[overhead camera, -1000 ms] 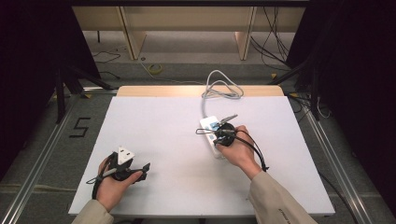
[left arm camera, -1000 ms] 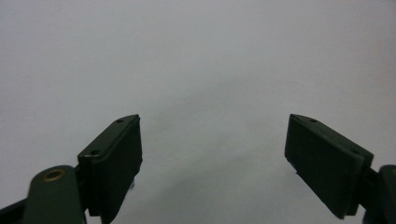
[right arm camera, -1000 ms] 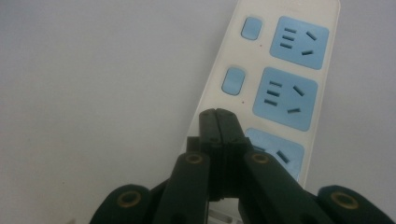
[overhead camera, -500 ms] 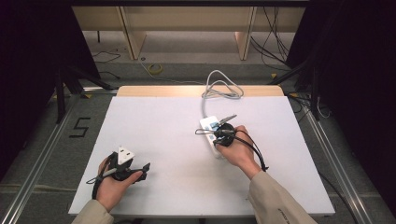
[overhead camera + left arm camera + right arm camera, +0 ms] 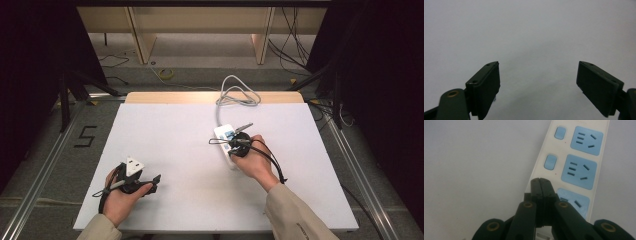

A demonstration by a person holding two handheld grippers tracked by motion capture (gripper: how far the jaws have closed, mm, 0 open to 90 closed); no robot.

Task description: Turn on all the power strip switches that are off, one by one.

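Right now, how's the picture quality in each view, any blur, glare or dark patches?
High view: the white table is evenly lit with no glare, the surroundings fall into near-black at both sides. Left gripper view: the open jaws look soft and slightly blurred against a plain grey surface that darkens toward the bottom. Right gripper view: the power strip is fairly sharp, and the closed jaws in front are dark and close up.

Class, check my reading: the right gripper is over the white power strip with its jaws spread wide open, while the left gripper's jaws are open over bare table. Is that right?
Not quite. The right gripper has its jaws closed together, not spread, as the right gripper view shows. The rest stands: it is over the white power strip, and the left gripper is open over bare table.
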